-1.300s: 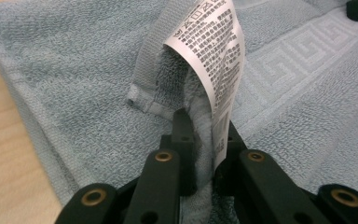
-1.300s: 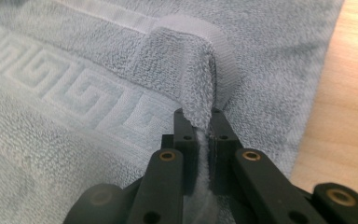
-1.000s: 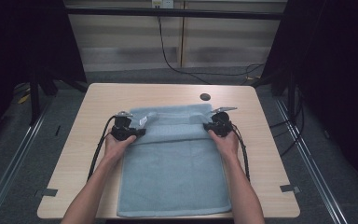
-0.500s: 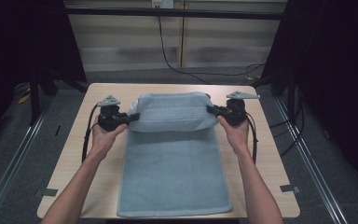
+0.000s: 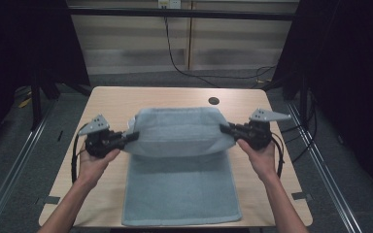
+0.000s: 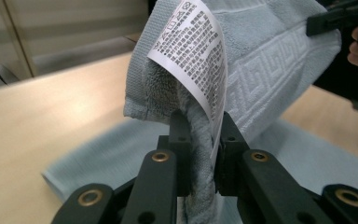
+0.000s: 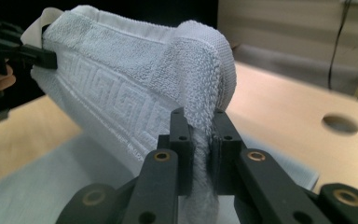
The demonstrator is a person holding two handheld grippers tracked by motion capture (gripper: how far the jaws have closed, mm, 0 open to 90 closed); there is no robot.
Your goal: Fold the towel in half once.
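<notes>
A light blue towel lies lengthwise on the wooden table. Its far end is lifted off the surface and stretched between both grippers. My left gripper is shut on the towel's left corner, right beside the white care label. In the left gripper view the pads of this gripper squeeze the terry cloth. My right gripper is shut on the opposite corner, cloth pinched between its pads. The towel's patterned border hangs between them, and the near half rests flat.
A round cable hole sits in the table behind the towel, towards the right. Bare table runs along both sides of the towel. Dark curtains and floor rails flank the table, and cables hang on the wall behind it.
Both grippers have risen from the table with the towel's far corners and spread apart. The raised edge now hangs in the air and has come closer to the person.
</notes>
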